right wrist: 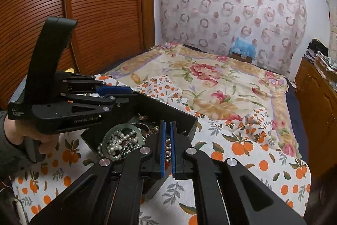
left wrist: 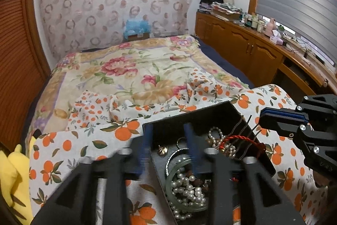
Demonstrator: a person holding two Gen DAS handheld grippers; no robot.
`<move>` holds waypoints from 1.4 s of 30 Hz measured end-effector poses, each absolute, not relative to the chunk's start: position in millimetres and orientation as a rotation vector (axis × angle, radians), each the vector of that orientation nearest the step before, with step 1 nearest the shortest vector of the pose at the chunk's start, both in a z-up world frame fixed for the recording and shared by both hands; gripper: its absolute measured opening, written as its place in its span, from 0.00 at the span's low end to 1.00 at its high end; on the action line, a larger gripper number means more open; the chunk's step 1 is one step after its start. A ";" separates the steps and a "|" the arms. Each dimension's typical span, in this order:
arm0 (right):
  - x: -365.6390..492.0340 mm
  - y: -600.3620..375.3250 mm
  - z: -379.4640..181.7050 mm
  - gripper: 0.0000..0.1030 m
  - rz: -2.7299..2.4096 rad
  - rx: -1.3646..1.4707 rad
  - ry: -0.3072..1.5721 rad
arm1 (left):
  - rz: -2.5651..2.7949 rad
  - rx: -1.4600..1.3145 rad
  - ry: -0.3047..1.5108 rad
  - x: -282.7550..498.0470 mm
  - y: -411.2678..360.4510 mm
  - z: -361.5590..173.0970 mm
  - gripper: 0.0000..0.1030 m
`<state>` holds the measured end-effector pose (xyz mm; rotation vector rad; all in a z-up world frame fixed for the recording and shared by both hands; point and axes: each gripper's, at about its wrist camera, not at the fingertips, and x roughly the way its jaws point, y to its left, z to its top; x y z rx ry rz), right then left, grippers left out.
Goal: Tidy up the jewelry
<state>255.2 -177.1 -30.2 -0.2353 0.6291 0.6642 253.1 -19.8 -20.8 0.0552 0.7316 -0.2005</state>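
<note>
Several tangled strands crowd the black jewelry box (left wrist: pixel 189 119) under the parted, empty left gripper (left wrist: pixel 168 144); lifting one could drag the pearls (left wrist: pixel 187 185) along. Right view: the right gripper (right wrist: pixel 167 147) hovers nearly closed, empty (orange-print cloth (right wrist: pixel 242 161), bedroom).

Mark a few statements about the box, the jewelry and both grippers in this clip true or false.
1. The box sits on an orange-print cloth. True.
2. The box is empty. False: it holds pearls, a green bangle and a red cord.
3. The left gripper is open over the box's left wall. True.
4. The right gripper is spread wide. False: its pads are nearly together.
5. A lid covers the box. False: it is open-topped.
</note>
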 end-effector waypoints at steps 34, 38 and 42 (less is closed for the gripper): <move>197.6 -209.1 -36.4 0.97 0.424 -0.071 0.577 | -0.059 -0.019 0.695 142.7 5.6 -15.6 0.92; 180.4 -213.8 -31.5 0.97 0.417 -0.057 0.556 | -0.043 -0.020 0.666 123.0 4.9 -8.0 0.92; 161.0 -219.8 -24.4 0.97 0.403 -0.040 0.535 | -0.036 -0.033 0.646 106.9 4.4 1.0 0.92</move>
